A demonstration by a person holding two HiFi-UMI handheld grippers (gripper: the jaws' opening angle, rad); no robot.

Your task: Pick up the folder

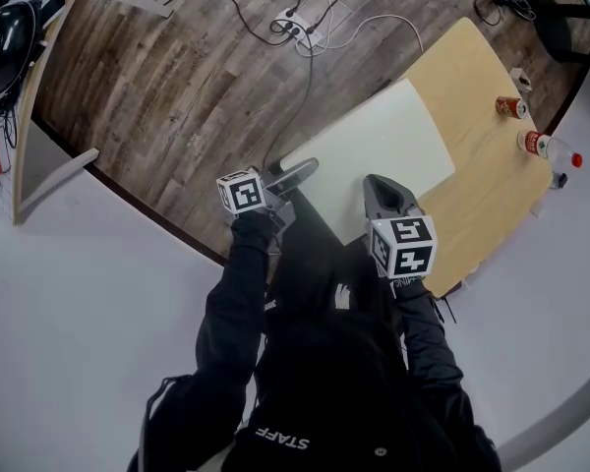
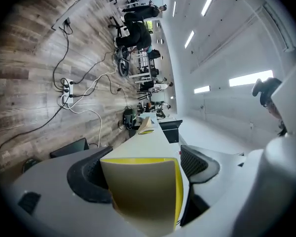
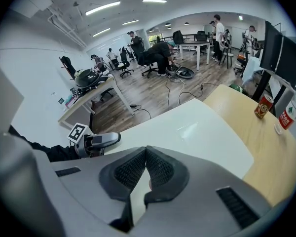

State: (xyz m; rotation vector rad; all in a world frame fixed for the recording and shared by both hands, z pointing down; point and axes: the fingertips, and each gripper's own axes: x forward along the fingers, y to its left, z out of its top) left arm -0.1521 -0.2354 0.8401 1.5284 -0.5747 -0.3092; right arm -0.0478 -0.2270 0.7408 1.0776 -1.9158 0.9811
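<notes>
My right claw (image 3: 147,171) is pinched tight on the near edge of the folder (image 1: 374,155), with the thin sheet caught between its pads. My left claw (image 2: 145,169) stands at its widest. The folder's left corner sits between its jaws, but I see no pad pressing on it. The folder lies across the desk (image 1: 487,87) and overhangs the near edge toward me. I cannot tell whether any of it has come off the surface. So I judge one grip made and the lift not yet done. What's left is closing the left side and raising the folder clear.
</notes>
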